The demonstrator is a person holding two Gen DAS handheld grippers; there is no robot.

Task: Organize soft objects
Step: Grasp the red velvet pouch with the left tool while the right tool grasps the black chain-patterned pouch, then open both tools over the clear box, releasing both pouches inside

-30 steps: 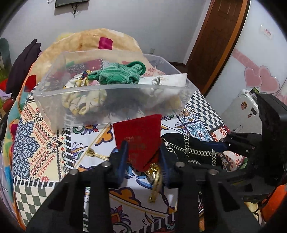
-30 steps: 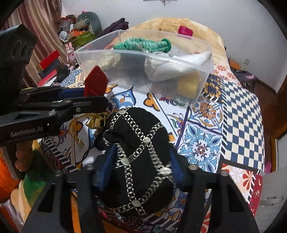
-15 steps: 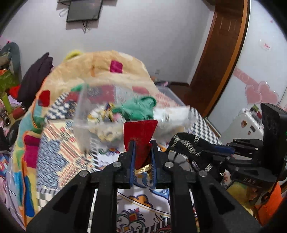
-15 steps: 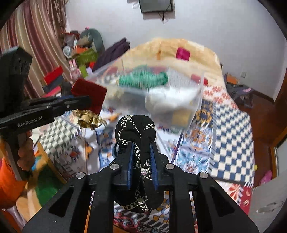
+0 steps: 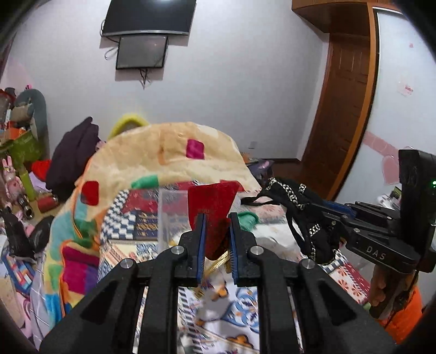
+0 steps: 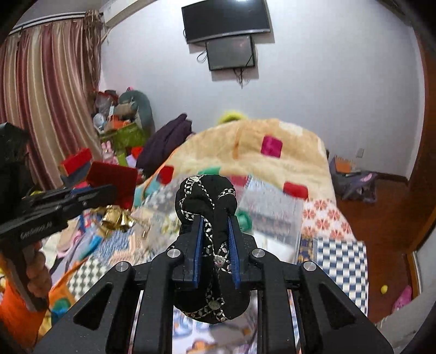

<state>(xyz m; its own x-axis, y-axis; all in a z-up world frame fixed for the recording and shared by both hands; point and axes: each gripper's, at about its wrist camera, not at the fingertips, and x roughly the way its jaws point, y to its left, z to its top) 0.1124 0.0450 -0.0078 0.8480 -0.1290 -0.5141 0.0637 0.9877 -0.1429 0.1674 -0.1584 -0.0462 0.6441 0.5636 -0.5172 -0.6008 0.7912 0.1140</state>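
My left gripper (image 5: 216, 217) is shut on a red velvet pouch (image 5: 211, 204) with a gold tassel cord, held in the air above the bed. It also shows in the right wrist view (image 6: 113, 182). My right gripper (image 6: 215, 220) is shut on a black cloth with silver trim (image 6: 207, 196), also lifted; it shows in the left wrist view (image 5: 297, 201). The clear plastic box (image 5: 169, 212) with a green knit item (image 6: 244, 217) lies below and ahead of both grippers, partly hidden and blurred.
A patterned bedspread (image 5: 239, 299) covers the bed, with a beige blanket (image 5: 163, 155) heaped at the far end. Clutter and dark clothes (image 6: 169, 136) sit at the left. A wooden door (image 5: 343, 114) is at the right. A TV (image 6: 226, 19) hangs on the wall.
Both grippers closed on their items a second ago and have risen and tilted upward, lifting the red pouch and black cloth off the bed. The box now sits lower in view.
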